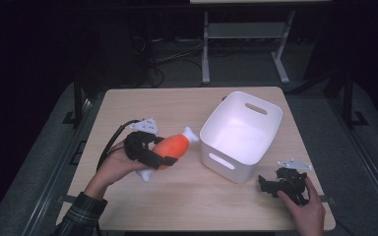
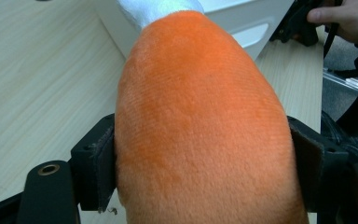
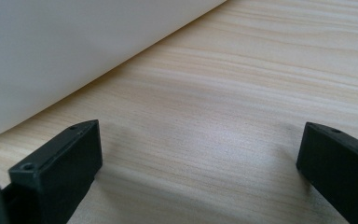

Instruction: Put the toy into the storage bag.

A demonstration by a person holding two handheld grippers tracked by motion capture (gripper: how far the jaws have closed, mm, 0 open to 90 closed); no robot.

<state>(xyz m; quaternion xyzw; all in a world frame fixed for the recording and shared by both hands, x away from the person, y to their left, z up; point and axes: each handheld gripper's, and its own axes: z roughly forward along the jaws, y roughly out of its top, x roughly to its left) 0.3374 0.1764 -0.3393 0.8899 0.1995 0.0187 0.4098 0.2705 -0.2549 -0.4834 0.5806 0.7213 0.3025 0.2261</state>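
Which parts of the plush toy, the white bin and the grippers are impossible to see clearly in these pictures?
- Plush toy: in the left gripper view its lower end is cut off by the bottom edge; in the high view the left gripper covers its middle.
- White bin: in the right gripper view, one blurred wall, cut by the frame edges.
- Right gripper: in the high view, dark and small; the hand covers its rear.

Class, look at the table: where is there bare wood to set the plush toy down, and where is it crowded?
Bare table lies along the far edge, behind the orange plush toy and left of the white bin. The near edge between the left tongs and the right tongs is bare too. It is crowded at the near right corner, where the right tongs sit close to the bin.
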